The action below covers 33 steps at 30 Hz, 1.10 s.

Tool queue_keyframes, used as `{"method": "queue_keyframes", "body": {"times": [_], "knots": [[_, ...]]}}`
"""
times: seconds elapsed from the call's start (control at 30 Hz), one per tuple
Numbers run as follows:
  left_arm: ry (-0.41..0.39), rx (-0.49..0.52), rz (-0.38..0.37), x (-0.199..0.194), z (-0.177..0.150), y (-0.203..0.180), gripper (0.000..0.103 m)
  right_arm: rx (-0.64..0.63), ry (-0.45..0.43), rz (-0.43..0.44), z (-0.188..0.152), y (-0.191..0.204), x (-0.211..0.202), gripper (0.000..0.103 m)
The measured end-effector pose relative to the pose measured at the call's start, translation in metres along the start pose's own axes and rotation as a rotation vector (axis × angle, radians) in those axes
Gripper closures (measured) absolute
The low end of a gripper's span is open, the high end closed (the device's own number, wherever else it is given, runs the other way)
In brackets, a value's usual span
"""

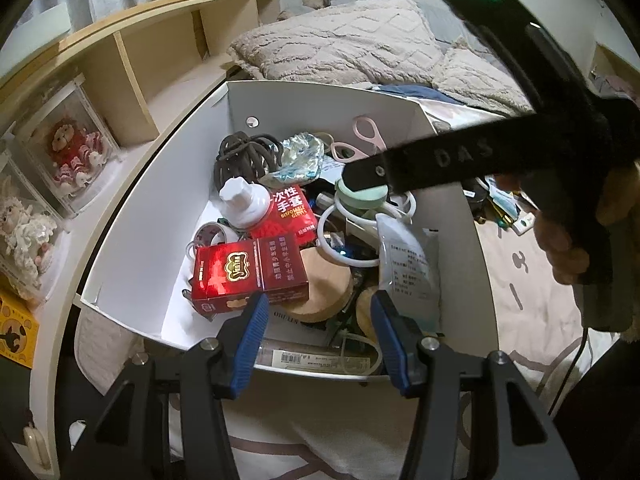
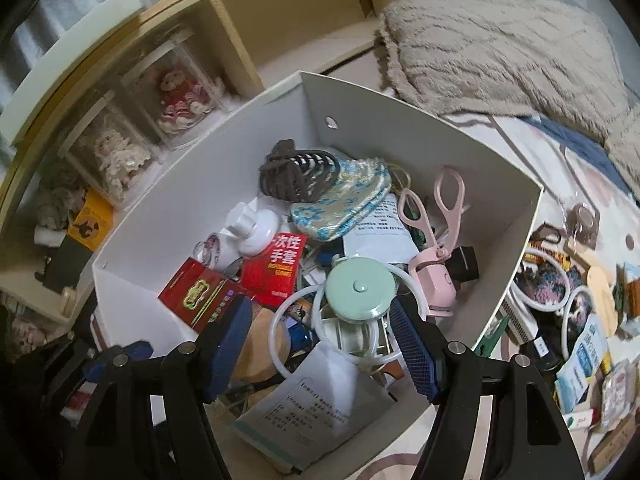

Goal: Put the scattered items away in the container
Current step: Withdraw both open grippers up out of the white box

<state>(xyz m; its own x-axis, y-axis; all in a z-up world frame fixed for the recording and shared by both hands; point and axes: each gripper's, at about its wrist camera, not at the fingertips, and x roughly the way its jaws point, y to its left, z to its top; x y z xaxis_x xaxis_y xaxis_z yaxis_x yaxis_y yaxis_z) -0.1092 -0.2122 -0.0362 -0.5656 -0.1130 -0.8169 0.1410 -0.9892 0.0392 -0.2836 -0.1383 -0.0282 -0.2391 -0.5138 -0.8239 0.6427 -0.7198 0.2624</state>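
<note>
We hold both grippers, left [image 1: 316, 308] and right [image 2: 320, 322], spread and empty over the full box [image 2: 400, 120]. Leftovers [image 2: 580, 320] lie right; the heaped 1 mint fan [image 2: 358, 290] could slide out.

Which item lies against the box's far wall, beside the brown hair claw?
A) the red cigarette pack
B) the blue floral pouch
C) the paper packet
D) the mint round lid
B: the blue floral pouch touches the brown hair claw near the white box's far wall.
</note>
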Motion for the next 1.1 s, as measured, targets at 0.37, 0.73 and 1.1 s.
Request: {"method": "queue_keyframes", "body": {"times": [0.37,0.73,1.1], "knots": [[-0.056,-0.023,0.046,-0.011,0.0,0.003,0.005,0.038,-0.061,-0.007,-0.008,-0.01,-0.026,0.005],[-0.108,-0.028,0.054,-0.023,0.001,0.003,0.0,0.017,-0.092,-0.036,-0.023,-0.008,-0.053,0.0],[-0.167,-0.022,-0.008,-0.033,0.01,-0.011,0.0,0.004,-0.143,-0.097,-0.052,-0.011,-0.101,0.0]]}}
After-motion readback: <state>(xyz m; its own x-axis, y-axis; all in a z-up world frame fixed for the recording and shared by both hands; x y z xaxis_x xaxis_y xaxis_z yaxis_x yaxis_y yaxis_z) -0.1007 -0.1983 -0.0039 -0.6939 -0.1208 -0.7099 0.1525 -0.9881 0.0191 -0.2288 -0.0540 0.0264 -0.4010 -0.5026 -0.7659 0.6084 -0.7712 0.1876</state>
